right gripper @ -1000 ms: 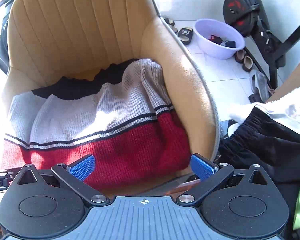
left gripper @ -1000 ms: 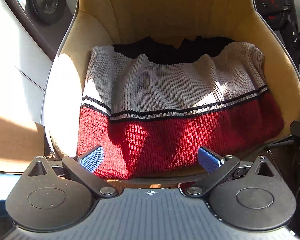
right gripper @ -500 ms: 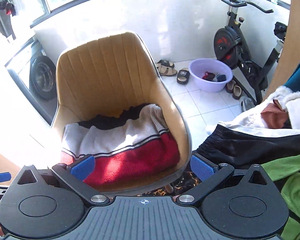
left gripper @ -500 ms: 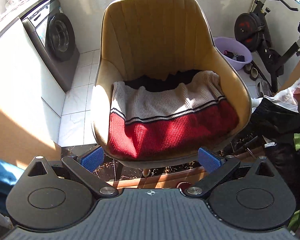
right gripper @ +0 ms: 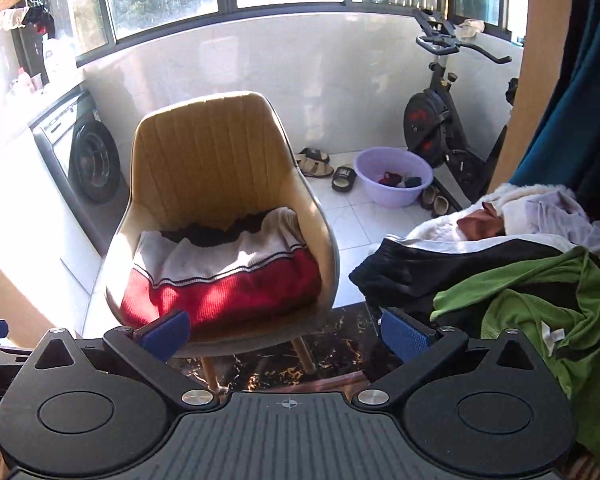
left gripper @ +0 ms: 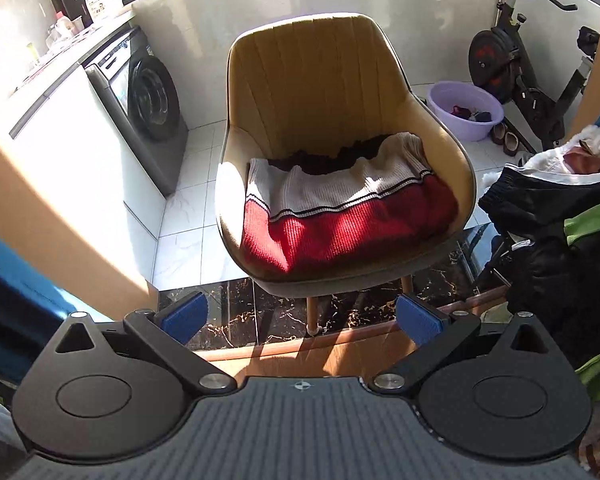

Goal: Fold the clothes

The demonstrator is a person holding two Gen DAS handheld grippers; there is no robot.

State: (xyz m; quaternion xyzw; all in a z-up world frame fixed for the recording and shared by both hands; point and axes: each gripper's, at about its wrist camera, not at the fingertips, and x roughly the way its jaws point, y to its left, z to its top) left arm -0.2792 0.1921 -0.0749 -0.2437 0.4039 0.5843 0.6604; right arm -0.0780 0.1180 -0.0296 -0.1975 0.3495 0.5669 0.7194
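Note:
A folded knit sweater (left gripper: 348, 216) (right gripper: 228, 276), beige above and red below with dark stripes, lies on the seat of a mustard chair (left gripper: 320, 76) (right gripper: 208, 152). My left gripper (left gripper: 302, 318) hangs open well in front of the chair, nothing between its blue pads. My right gripper (right gripper: 286, 334) is also open and empty, held back from the chair. To the right a heap of unfolded clothes (right gripper: 512, 280) (left gripper: 556, 216) holds a black garment, a green one and a white fleecy one.
A washing machine (left gripper: 144, 100) and white cabinet stand left of the chair. A purple basin (right gripper: 394, 176), slippers (right gripper: 316, 162) and an exercise bike (right gripper: 444, 120) fill the far right corner. A wooden edge (left gripper: 320, 350) runs below the grippers.
Both grippers have pulled back and up from the chair, open and empty throughout. The sweater stays folded on the seat. The clothes heap has come into view at right.

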